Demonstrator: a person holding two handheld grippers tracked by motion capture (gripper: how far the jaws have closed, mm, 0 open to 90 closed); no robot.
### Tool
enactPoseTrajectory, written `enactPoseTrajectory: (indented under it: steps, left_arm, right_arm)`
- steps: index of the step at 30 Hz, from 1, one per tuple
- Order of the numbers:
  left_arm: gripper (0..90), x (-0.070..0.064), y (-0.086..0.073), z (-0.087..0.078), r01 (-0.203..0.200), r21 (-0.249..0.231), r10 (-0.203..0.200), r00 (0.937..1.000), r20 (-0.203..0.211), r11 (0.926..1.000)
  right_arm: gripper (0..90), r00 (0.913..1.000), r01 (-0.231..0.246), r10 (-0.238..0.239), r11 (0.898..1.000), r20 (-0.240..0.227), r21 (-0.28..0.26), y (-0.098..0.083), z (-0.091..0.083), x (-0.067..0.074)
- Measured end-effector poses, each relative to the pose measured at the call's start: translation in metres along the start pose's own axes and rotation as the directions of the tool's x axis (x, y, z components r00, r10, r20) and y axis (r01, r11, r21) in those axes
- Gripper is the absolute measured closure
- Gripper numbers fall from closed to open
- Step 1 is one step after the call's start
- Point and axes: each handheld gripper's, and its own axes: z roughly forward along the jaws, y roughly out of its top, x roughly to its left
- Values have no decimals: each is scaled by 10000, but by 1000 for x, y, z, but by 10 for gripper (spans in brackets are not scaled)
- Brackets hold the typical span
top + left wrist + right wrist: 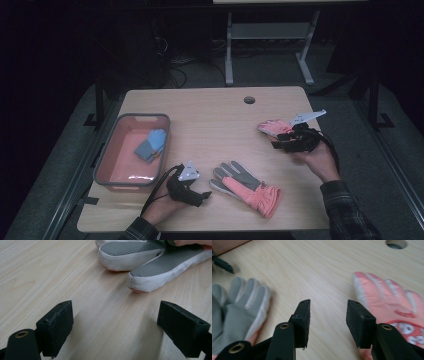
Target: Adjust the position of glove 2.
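A glove with a grey palm and salmon cuff (245, 187) lies palm up near the table's front edge. Its white-edged fingers (140, 257) lie just beyond my left gripper (202, 196), which rests low on the table. That gripper (112, 327) is open, with bare wood between the pads. A second salmon glove (274, 127) lies back up at the right. My right gripper (278, 144) sits just beside it, pointing left. In the right gripper view the jaws (328, 322) stand open over bare wood, the salmon glove (392, 305) to their right and the grey-palmed glove (237, 305) to their left.
A grey-rimmed salmon tub (107, 155) stands at the table's left with a blue-grey glove (151, 145) inside. A round cable hole (249, 99) is at the back of the table. A metal stand (270, 35) is on the floor beyond.
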Motion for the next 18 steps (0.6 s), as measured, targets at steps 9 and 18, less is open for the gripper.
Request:
enactPoseTrajectory:
  steps: [9,18]
  left_arm:
    - [127,0,0,0,-65,1,65,10000,-24,10000]
    - [127,0,0,1,-24,-24,24,10000,-29,10000]
  right_arm:
    - [529,9979,-455,450,9989,456,93,-7,-1,-43]
    - [510,9954,-815,792,9958,538,424,-21,5,-69]
